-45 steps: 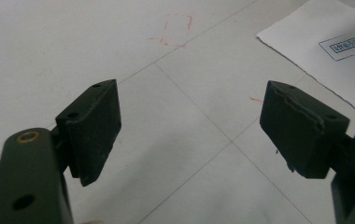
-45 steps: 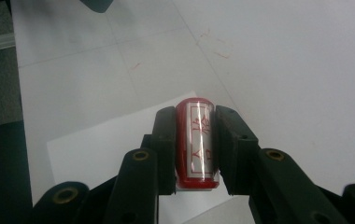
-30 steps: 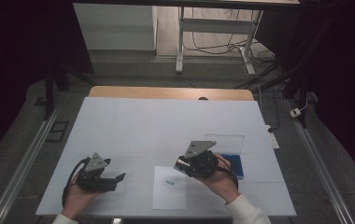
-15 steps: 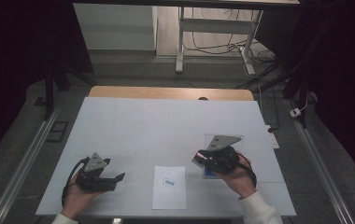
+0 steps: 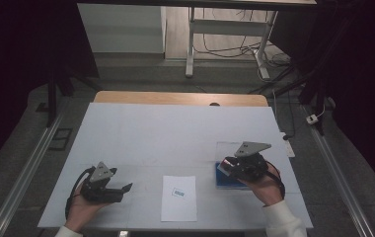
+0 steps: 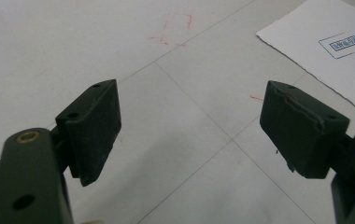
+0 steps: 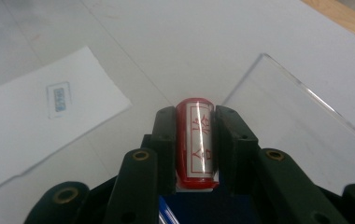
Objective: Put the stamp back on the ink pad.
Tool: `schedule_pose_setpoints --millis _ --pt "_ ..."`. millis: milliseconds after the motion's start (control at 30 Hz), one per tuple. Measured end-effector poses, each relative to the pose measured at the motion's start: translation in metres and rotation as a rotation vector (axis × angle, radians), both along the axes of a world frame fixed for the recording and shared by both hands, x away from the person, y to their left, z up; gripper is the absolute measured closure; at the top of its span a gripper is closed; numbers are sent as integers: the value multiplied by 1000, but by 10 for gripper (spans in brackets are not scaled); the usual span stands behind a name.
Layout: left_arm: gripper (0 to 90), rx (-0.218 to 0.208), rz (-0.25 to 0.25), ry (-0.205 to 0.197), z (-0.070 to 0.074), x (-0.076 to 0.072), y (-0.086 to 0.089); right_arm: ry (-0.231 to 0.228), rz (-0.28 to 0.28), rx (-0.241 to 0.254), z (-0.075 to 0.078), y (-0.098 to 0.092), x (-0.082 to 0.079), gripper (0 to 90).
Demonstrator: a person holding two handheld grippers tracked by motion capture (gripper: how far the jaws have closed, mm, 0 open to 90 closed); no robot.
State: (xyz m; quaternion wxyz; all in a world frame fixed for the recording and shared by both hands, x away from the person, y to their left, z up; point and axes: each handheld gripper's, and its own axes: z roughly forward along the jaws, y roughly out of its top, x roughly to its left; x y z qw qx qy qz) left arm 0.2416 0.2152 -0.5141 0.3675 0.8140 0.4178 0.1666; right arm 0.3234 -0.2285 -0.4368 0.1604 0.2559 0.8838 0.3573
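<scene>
Right hand-held gripper (image 7: 194,140) carried rightward with stamp (image 7: 195,142), paper (image 5: 179,197) unmoved

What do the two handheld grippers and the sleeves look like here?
Both the left gripper and the right gripper are black, each with a grey three-cornered plate on top and a black cable looping off it. The jaws are blocky dark pads on arms with brass-coloured rivets. The sleeves are white.

The place looked like a lab or test room set up for recording: a white-covered desk (image 5: 175,133) stood on grey carpet between metal floor rails (image 5: 22,173), with loose cables (image 5: 225,49) and a power strip (image 5: 314,119) at two o'clock, dark surroundings.
</scene>
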Motion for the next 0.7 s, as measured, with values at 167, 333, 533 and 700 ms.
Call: schedule_pose_setpoints --millis 167,333,533,700 --pt "210 0 0 0 0 0 0 7 -31 -18 -3 -13 3 700" --pt "210 1 -1 0 0 0 0 11 -52 -24 -5 -21 4 700" --pt "211 2 -1 0 0 0 0 19 -64 -39 -9 -27 7 700" --pt "211 5 -1 0 0 0 -1 35 -78 -50 -12 -30 9 700"
